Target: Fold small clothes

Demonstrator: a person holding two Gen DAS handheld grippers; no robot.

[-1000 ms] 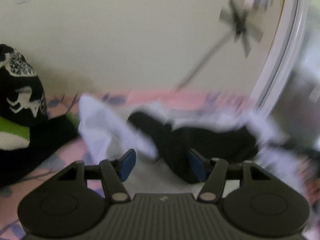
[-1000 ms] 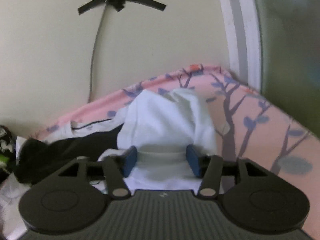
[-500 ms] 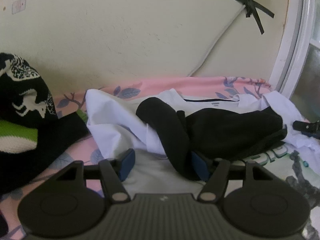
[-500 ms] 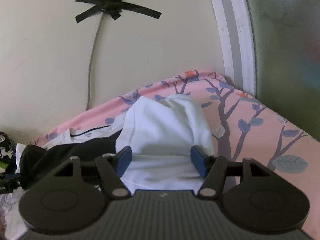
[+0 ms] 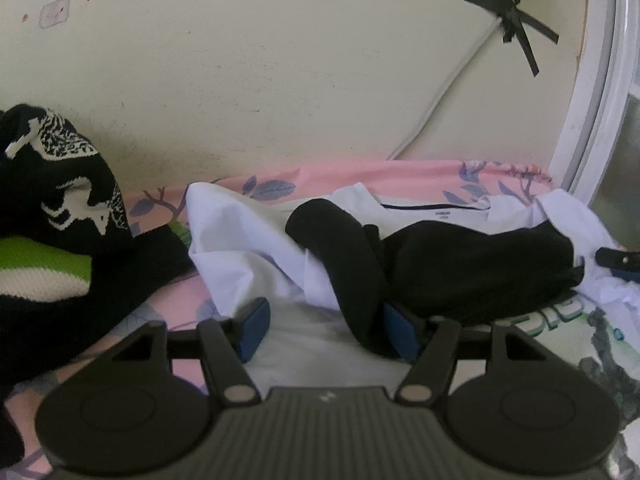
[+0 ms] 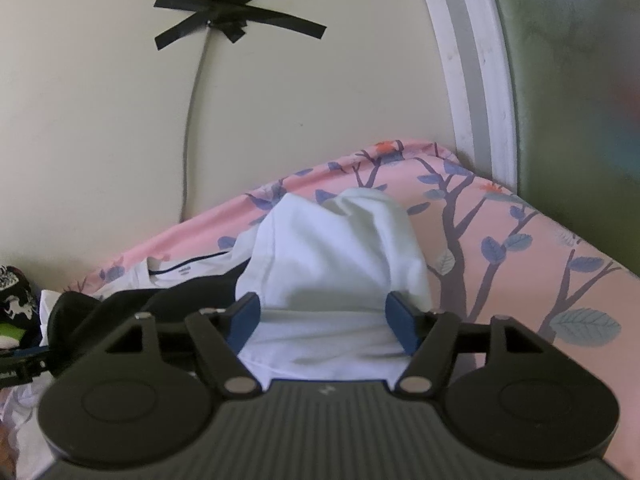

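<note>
A white T-shirt [image 5: 248, 248] lies rumpled on the pink bedsheet [image 5: 360, 174], with a black garment [image 5: 460, 264] draped across it. My left gripper [image 5: 324, 330] is open, low over the shirt's left part, its right finger against the black cloth. My right gripper [image 6: 320, 322] is open over the shirt's bunched white sleeve [image 6: 336, 252]; the black garment [image 6: 160, 300] shows at its left. The right gripper's fingertip [image 5: 618, 260] shows at the left view's right edge.
A black, white and green knitted sweater [image 5: 52, 216] is heaped at the left. The cream wall [image 5: 280, 80] with a taped cable [image 6: 192, 120] runs close behind. A white window frame [image 6: 476, 80] stands at the bed's right corner.
Both views have steadied after blur. The left gripper has shifted slightly left and the right gripper has opened wider over the white sleeve.
</note>
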